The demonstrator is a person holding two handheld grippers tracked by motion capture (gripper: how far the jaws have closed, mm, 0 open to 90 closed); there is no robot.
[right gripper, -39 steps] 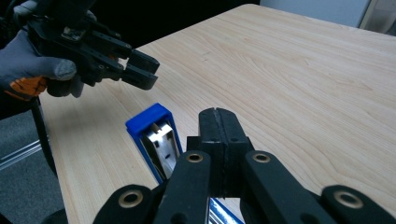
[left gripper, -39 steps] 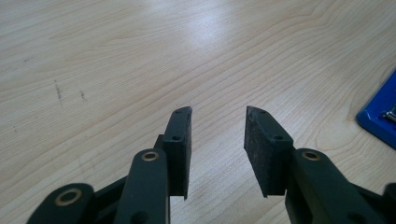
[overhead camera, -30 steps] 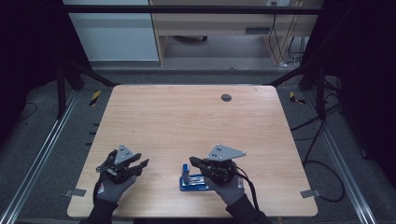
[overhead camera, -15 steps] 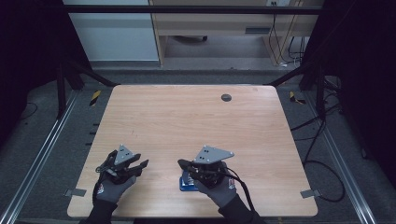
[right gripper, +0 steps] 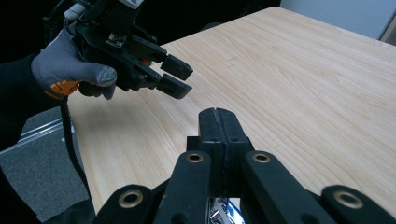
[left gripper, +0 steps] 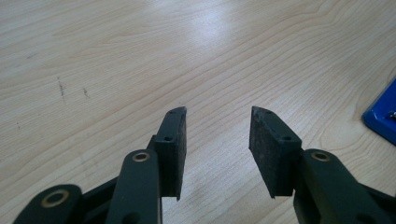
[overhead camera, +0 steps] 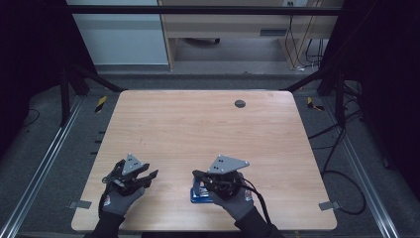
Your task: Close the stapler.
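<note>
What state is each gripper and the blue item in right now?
Left gripper: jaws apart and just been opening, nothing between them, bare wood beneath.
Right gripper: jaws shut together, nothing between the tips.
Blue object: lying flat on the table, under the right gripper, partly hidden.

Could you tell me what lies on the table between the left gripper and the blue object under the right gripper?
Nothing: in the high view, the stretch between the left gripper and the blue object is bare wood of the table.

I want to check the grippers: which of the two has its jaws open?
The left gripper: its pads stand apart over bare table. The right gripper has its pads pressed together.
</note>
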